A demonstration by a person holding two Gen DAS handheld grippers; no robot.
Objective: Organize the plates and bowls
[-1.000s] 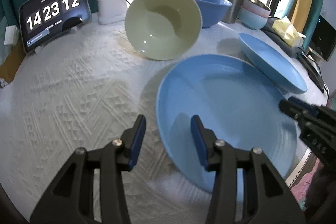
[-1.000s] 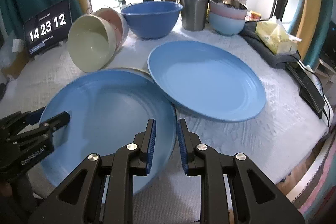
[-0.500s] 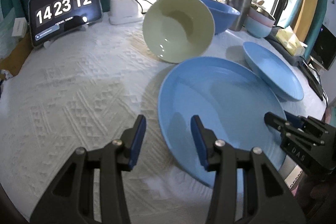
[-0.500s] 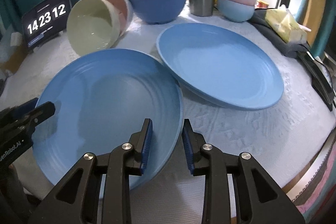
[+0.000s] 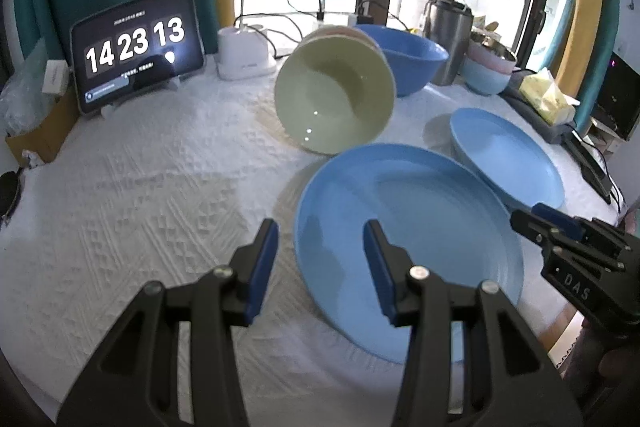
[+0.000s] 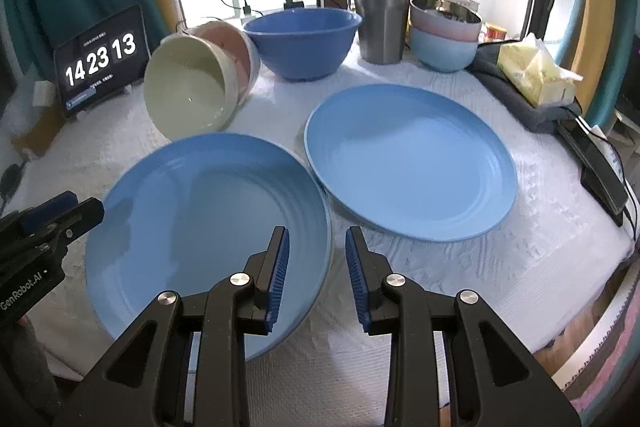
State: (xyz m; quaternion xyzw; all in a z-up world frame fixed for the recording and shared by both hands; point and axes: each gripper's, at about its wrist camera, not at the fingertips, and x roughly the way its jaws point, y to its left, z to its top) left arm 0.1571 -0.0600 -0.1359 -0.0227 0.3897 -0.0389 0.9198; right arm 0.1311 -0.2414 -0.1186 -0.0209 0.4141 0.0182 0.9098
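Two hand-held grippers hover over a white-clothed table (image 6: 460, 267) set with blue tableware. The right gripper (image 6: 316, 259) is released, its blue-padded jaws spread on either side of the right rim of the near blue plate (image 6: 200, 227), which lies by the table's front edge; whether a pad touches the rim is hard to tell. The left gripper (image 5: 320, 263) is likewise spread wide and grasping nothing, straddling the same plate's left rim. A second blue plate (image 6: 408, 163) sits just beside it toward the right edge, their rims overlapping or nearly so. Behind them, a cream bowl (image 6: 188, 95) lies tipped on its side, nested in a pink bowl (image 6: 232, 47), next to an upright dark blue bowl (image 6: 304, 43). Along the back edge stand a steel tumbler (image 6: 382, 15), stacked pastel bowls (image 6: 444, 39) and a tablet clock (image 6: 100, 59) reading 14 23 13.
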